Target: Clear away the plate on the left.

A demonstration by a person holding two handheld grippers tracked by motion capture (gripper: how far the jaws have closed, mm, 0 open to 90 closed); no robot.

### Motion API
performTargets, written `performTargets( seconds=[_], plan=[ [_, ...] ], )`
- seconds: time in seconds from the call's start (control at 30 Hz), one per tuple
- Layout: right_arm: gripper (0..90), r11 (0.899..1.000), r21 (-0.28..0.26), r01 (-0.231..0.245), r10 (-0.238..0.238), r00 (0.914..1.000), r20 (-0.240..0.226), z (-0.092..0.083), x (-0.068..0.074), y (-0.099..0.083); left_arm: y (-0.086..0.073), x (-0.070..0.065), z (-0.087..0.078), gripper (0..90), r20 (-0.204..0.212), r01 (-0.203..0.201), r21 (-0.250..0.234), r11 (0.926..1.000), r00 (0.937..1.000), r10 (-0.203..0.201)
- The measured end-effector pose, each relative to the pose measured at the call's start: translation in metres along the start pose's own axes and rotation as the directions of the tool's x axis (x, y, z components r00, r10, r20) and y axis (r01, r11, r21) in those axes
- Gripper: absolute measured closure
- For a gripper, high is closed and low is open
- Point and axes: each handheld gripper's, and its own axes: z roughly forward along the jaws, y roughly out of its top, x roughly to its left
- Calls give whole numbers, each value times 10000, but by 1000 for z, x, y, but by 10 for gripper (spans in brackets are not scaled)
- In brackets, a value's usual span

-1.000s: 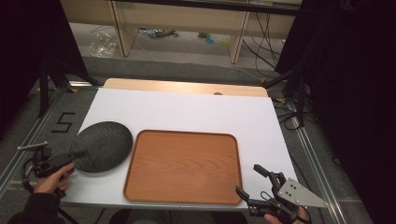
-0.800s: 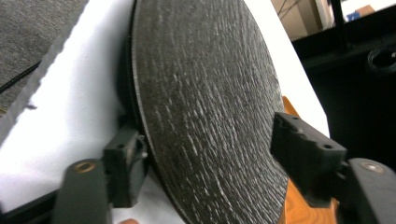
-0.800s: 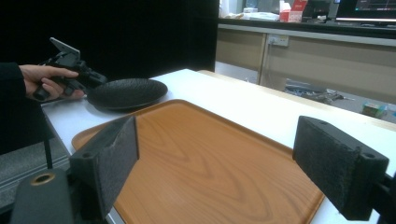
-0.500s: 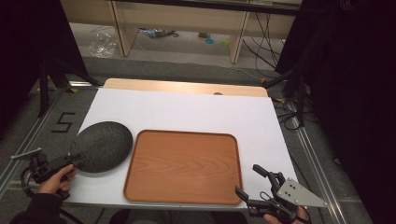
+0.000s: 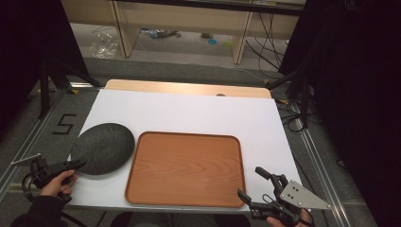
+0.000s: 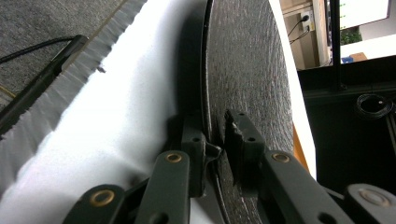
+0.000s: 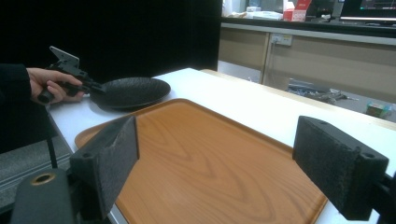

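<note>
The dark round plate lies on the white table cover at the person's left, its right edge just beside the left rim of the wooden tray; I cannot tell whether the two touch. The plate has a rough, speckled grey-black surface (almost stone-like from where I stand).

The left gripper has hold of the plate's near-left rim. In the left gripper view its two black jaws are pinched onto the thin edge, one jaw under the rim against the white cover, the other pressed on the plate's upper face. The left hand wraps the handle just off the table's corner, and the right gripper view catches it too, with the plate beyond the tray.

The tray sits empty in the middle of the near half of the table, long side toward the person.

The right gripper hovers at the tray's near-right corner, jaws spread wide with nothing between them; its own view shows the two padded jaws far apart over the tray's wood grain. The grey three-cornered plate rides on top of it.
</note>
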Motion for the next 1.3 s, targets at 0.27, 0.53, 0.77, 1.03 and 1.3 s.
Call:
performTargets(
  seconds=[0.27, 0.53, 0.77, 1.03, 1.3],
  plan=[
    [158, 10000, -71, 14, -12, 9998, 189, -1, 0, 0, 0, -4, -3, 832, 465, 110, -256, 9996, 9989, -98],
    [158, 10000, -22, 7, -7, 9999, 168, -1, 0, 0, -4, -13, -10, 860, 435, 234, -557, 9982, 9988, -210],
    [158, 9999, -131, 22, -21, 9999, 100, -1, 0, 0, -5, -19, -13, 859, 386, -281, -672, 9973, 9988, 308],
    [158, 9999, -159, 64, -63, 10000, 74, -1, 1, 0, -3, -17, -14, 863, 333, -65, -758, 9971, 9994, 91],
    [158, 9999, -170, 30, -28, 10000, 70, -1, 1, 0, -1, -14, -19, 857, 439, 240, -703, 9972, 9988, -210]
  ],
)
